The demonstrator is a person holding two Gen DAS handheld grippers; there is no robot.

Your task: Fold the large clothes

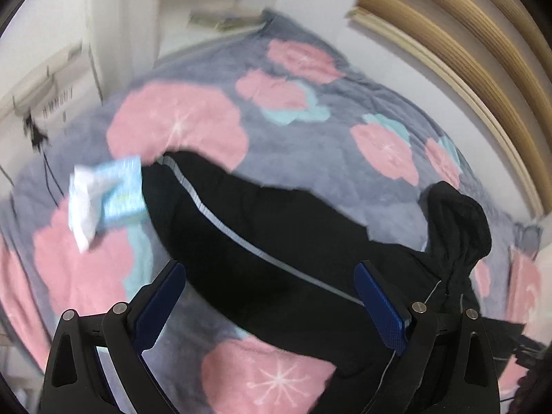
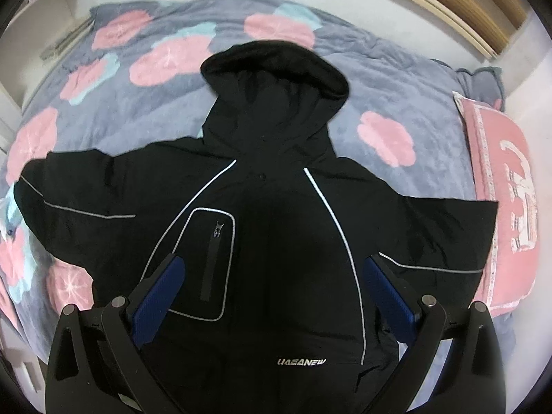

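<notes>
- A black hooded jacket [image 2: 276, 227] lies spread face up on a bed, over a grey-blue bedspread [image 2: 407, 82] printed with pink and pale-blue flowers.
- In the right wrist view its hood [image 2: 276, 72] points to 12 o'clock, one sleeve [image 2: 79, 189] stretches out towards 9 o'clock and the other sleeve [image 2: 459, 227] towards 3 o'clock.
- Thin reflective piping runs down the chest in two curves and frames a zipped chest pocket [image 2: 207, 262]; a small light logo [image 2: 302, 362] sits low on the front, near 6 o'clock.
- The right hand-held gripper [image 2: 274, 269] hangs over the jacket's front, jaws spread wide with nothing between its blue pads [image 2: 158, 300].
- A pink pillow [image 2: 507, 207] lies at 3 o'clock, just beside the end of that sleeve.
- In the left wrist view, which is blurred, the left hand-held gripper [image 1: 269, 276] is also spread wide and empty, above a piped sleeve of the jacket [image 1: 262, 227].
- A light-blue and white packet [image 1: 107, 196] rests on the bedspread [image 1: 310, 138] at about 9 o'clock, touching the sleeve's end.
- The bunched hood [image 1: 459, 224] shows at 3 o'clock.
- A wooden headboard [image 1: 465, 34] curves across 1 to 2 o'clock.
</notes>
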